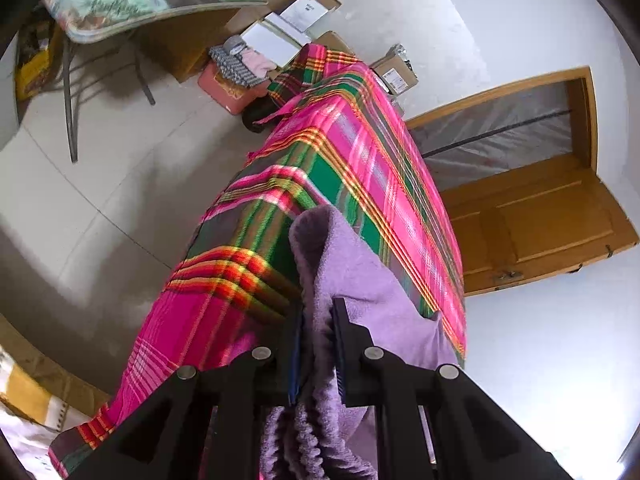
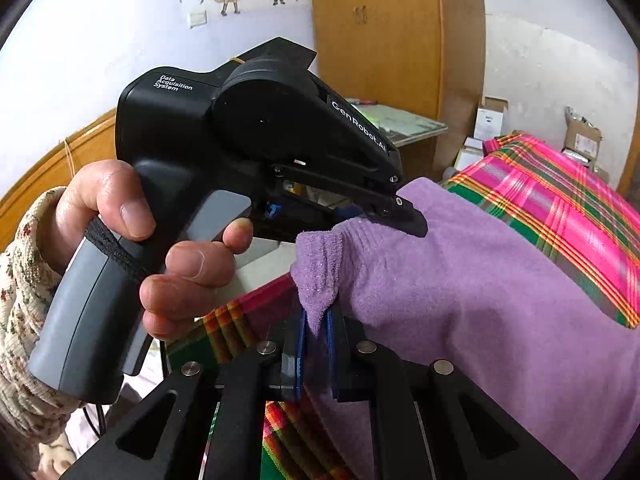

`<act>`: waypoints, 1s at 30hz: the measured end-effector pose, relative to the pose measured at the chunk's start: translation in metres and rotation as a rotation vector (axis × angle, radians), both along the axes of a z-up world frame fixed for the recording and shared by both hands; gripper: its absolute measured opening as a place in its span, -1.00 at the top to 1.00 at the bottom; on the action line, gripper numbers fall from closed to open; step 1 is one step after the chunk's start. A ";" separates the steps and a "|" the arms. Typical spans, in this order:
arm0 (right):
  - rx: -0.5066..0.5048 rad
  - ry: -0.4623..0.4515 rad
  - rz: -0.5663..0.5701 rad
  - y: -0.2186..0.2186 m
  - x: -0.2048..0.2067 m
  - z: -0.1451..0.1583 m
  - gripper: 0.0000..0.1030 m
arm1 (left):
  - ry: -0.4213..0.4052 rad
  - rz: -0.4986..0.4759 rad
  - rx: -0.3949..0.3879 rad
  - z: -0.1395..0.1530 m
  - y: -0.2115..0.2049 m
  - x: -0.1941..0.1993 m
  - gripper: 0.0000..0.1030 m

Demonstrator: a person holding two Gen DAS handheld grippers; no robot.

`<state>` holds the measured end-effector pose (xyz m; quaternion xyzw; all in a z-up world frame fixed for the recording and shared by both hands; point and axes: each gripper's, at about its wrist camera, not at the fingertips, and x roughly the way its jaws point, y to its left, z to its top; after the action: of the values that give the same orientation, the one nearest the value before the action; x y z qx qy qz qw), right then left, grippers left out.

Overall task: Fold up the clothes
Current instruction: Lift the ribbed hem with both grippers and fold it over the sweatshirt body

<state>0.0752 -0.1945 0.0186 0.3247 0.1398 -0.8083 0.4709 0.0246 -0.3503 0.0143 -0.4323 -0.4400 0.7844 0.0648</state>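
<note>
White walls and a pale tiled floor (image 1: 100,184) fill the room, and a wooden door (image 1: 536,216) stands to one side. Close to the cameras is a long surface covered with a bright checked cloth (image 1: 340,152) in pink, green and orange; it cannot be told whether a table or a bed is under it. A soft purple garment (image 2: 460,280) lies on the near end of this cloth, bunched up and partly lifted. The left claw (image 1: 318,352) is pinching a thick fold of the purple garment, with the fuzzy fabric squeezed between its two black fingers (image 1: 352,344). The right claw (image 2: 316,356) is nearly pressed together and pinches a ribbed purple edge, maybe a cuff, between its blue pads (image 2: 299,344). In the right wrist view, a person's left hand (image 2: 160,248), in a flowered sleeve (image 2: 20,280), grips the handle of the black left tool, whose tip rests on the garment. Far behind stand a wooden wardrobe (image 2: 376,32), some cardboard boxes (image 1: 396,70), a folding table (image 1: 152,4) with papers on it, and a pink bin (image 1: 236,88) full of clothes.
</note>
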 end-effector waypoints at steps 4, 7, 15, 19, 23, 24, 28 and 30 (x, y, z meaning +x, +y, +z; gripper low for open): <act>-0.042 0.025 -0.011 0.013 0.005 0.009 0.82 | 0.031 -0.016 -0.073 0.023 0.014 0.002 0.73; -0.072 0.043 -0.021 0.025 0.009 0.017 0.82 | 0.051 -0.032 -0.104 0.039 0.025 0.004 0.73; -0.139 0.090 -0.077 0.069 0.013 0.042 0.82 | 0.101 -0.067 -0.145 0.073 0.064 0.001 0.73; -0.171 0.117 -0.116 0.097 0.013 0.056 0.82 | 0.127 -0.101 -0.161 0.089 0.089 -0.006 0.72; -0.193 0.126 -0.152 0.125 0.012 0.066 0.82 | 0.146 -0.138 -0.175 0.100 0.118 -0.013 0.72; -0.198 0.128 -0.161 0.132 0.012 0.068 0.82 | 0.151 -0.150 -0.177 0.101 0.124 -0.014 0.73; -0.213 0.135 -0.196 0.157 0.016 0.073 0.82 | 0.167 -0.191 -0.179 0.108 0.151 -0.019 0.72; -0.218 0.139 -0.215 0.169 0.017 0.076 0.82 | 0.169 -0.209 -0.179 0.110 0.162 -0.022 0.72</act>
<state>0.0926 -0.0255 0.0946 0.2277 0.0480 -0.8849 0.4035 0.0022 -0.1884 0.1239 -0.4122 -0.3142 0.8430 0.1442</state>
